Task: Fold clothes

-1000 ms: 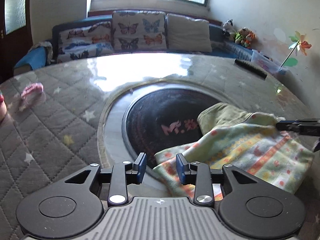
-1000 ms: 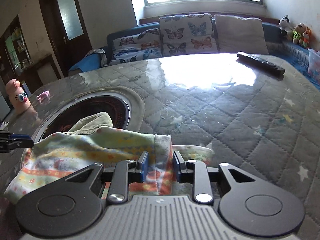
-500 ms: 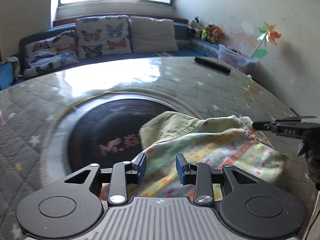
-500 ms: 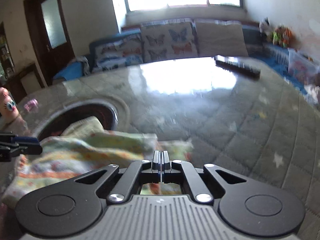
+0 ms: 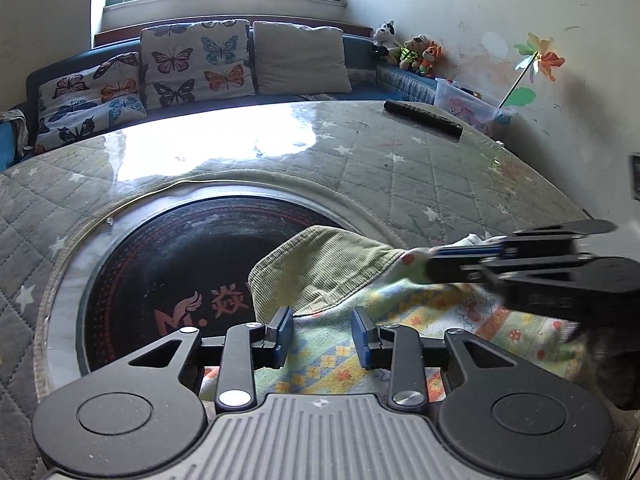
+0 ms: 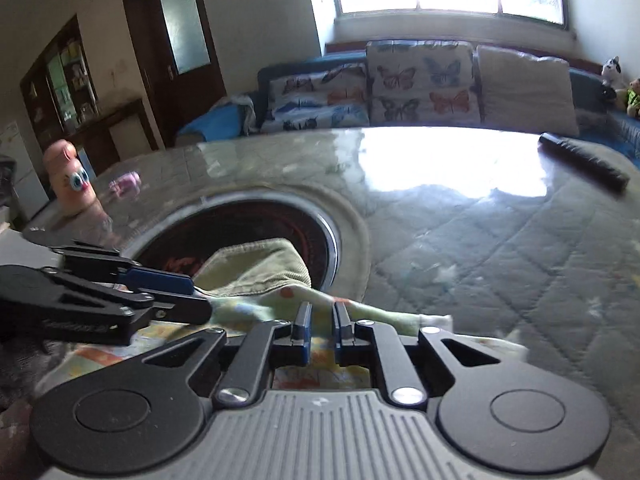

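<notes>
A small garment [image 5: 320, 268], green corduroy with a patterned yellow lining, lies at the near right of the black round inset [image 5: 180, 264] in the quilted table. My left gripper [image 5: 321, 320] hovers open over the garment's near part, with nothing pinched. In the left wrist view my right gripper [image 5: 430, 264] reaches in from the right, and a raised fold of cloth lies at its tips. In the right wrist view the right gripper [image 6: 322, 308] has its jaws a narrow gap apart with the garment [image 6: 256, 268] ridged between them. The left gripper [image 6: 198, 296] shows at the left.
A black remote [image 5: 422, 120] lies at the table's far right. A finger-shaped toy [image 6: 70, 180] and a small pink object [image 6: 126, 184] stand at the far left. A sofa with butterfly cushions [image 5: 196, 60] runs behind the table. A plastic box [image 5: 468, 104] sits by the wall.
My right gripper shut on the garment's right edge, swung left over the garment, and its jaws now stand slightly parted. The left gripper stayed open and crept forward over the cloth.
</notes>
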Available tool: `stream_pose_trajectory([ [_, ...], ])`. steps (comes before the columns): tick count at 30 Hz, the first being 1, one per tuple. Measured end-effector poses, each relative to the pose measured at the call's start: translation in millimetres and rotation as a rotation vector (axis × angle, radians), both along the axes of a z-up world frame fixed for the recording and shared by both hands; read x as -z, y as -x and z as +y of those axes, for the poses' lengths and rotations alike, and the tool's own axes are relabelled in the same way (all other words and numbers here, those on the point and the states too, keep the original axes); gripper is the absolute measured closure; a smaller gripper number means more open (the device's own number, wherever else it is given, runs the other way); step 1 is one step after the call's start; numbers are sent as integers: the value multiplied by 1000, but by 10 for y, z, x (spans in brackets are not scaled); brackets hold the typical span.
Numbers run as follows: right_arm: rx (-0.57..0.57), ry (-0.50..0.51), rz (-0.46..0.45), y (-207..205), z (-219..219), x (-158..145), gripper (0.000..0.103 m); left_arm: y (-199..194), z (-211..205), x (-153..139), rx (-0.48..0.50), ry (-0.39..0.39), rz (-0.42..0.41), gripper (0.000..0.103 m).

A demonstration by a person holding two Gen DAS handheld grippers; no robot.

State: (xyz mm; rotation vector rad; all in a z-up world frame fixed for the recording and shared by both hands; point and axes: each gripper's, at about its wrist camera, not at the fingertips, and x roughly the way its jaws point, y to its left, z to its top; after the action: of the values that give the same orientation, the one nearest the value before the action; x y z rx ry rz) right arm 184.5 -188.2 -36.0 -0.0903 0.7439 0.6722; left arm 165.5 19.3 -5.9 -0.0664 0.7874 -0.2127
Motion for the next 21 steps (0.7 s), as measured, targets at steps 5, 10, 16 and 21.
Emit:
stream_pose_trajectory([
  [5,45,19,-11,-60,25,9,91,49,-20,-5,7,-17,-17,68],
  [10,-9,-5,-45,115,30,-106,79,255,-70,-52,30,-39,-44,67],
  [16,-110,7,-61,339,170,-117,60,564,-141,-88,67,-79,-76,65],
  [21,-179,42,-72,540,240,-88,56,823,-172,-57,91,-110,-87,65],
])
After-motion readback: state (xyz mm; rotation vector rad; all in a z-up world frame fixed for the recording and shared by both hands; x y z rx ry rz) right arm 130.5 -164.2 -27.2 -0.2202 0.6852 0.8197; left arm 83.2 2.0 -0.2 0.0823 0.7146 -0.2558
